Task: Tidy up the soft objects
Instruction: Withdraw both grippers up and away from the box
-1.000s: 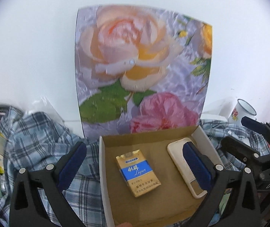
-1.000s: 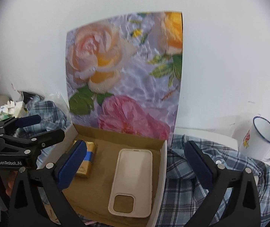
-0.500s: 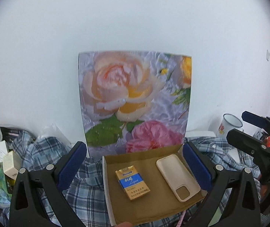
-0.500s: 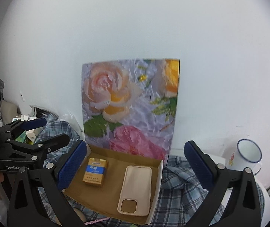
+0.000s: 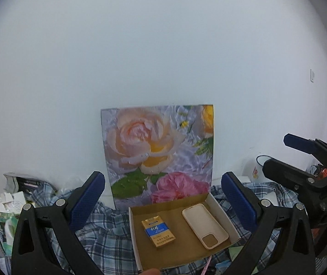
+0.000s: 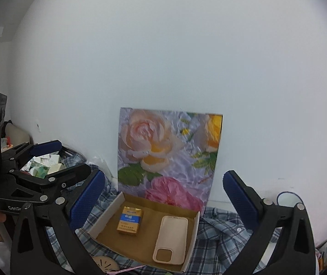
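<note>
Cardboard box [image 5: 218, 208] on plaid shirt [image 5: 108, 236], holding cigarette pack [image 5: 158, 233] beside phone case [image 5: 204, 225]; left hand-held gripper [image 5: 163, 197] and right hand-held gripper [image 6: 164, 194] both spread wide, empty.

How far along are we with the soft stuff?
Done: a phone case and a pack lie in the box. In hand: nothing; left claw and right claw are open and empty, held above the box. Left: the plaid shirt lies spread, unfolded, under the box.
</note>
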`<state>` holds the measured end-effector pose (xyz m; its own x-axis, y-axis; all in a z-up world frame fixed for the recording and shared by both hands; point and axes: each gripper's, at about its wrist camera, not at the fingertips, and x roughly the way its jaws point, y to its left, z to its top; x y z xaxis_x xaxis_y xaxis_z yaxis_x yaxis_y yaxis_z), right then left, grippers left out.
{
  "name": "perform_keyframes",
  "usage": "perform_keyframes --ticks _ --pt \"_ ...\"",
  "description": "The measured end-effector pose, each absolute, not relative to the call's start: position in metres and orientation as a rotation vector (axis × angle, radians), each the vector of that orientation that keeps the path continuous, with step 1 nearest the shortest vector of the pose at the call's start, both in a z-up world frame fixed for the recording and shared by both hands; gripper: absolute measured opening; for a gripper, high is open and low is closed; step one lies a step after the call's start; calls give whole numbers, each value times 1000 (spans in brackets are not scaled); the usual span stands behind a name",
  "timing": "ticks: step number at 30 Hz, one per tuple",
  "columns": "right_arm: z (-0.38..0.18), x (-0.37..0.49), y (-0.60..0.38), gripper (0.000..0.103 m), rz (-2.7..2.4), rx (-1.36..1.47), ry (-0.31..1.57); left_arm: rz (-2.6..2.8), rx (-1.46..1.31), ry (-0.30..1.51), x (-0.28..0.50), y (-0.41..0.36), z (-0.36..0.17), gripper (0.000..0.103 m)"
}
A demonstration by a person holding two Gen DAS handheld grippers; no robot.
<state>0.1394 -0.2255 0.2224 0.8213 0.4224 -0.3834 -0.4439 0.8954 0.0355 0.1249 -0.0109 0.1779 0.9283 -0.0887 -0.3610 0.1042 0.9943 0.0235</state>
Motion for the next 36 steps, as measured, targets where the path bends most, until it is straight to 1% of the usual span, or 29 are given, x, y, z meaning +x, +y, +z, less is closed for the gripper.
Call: perform_keyframes --ticks 8,18,25,36 --pt "240 112 -233 103 471 -59 355 -69 77 347 96 -9 190 103" --pt "234 84 -239 103 473 -75 360 -78 96 338 61 -15 189 103" --pt "210 79 -238 103 497 -83 397 -101 70 377 56 -11 173 103" --pt "154 74 -243 103 536 -56 470 -88 61 491 65 -5 122 103"
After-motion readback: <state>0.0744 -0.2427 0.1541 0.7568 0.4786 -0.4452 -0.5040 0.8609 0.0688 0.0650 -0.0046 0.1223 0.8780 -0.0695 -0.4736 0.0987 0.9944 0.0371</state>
